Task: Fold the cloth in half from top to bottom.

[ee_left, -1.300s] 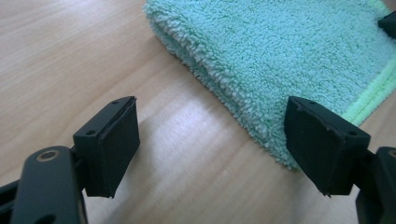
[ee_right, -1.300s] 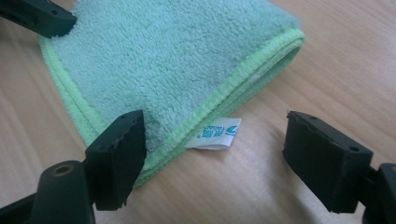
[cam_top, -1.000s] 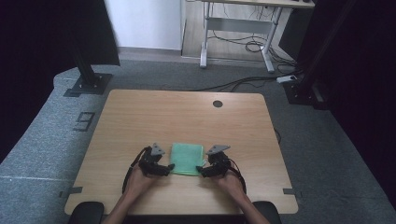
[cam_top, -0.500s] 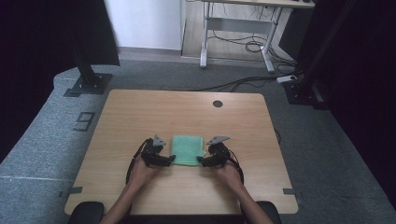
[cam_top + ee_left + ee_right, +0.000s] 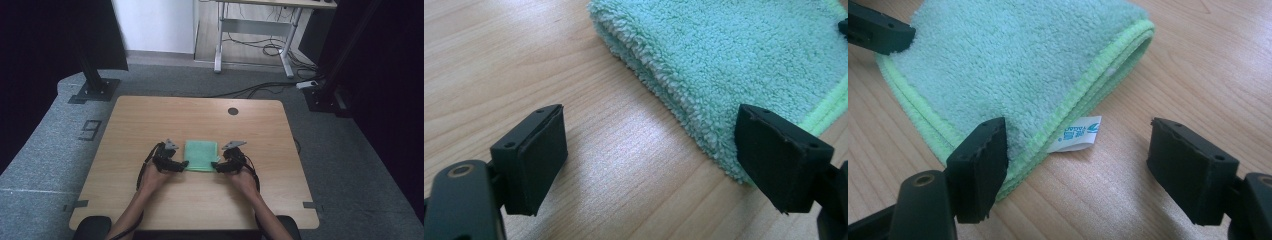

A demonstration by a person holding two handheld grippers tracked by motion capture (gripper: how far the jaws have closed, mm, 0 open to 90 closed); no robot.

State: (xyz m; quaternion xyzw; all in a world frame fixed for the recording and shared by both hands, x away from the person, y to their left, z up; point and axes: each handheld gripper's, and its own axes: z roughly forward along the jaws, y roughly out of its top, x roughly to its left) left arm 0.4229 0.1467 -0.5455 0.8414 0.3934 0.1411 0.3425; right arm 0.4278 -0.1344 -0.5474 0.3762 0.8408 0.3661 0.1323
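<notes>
Left claw (image 5: pixel 176 165) released, at left edge of folded green towel (image 5: pixel 201 155) near desk (image 5: pixel 150 115) front-centre. Towel between claws, long axis front to back. Right claw (image 5: pixel 220 166) released, astride towel's near right corner beside white label (image 5: pixel 1077 134); both equally near.

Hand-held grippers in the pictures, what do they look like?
Each hand-held gripper, left and right, is black, with a grey three-cornered plate on top and a black cable trailing back. The flat pads are square and black. The forearms are bare, without sleeves.
</notes>
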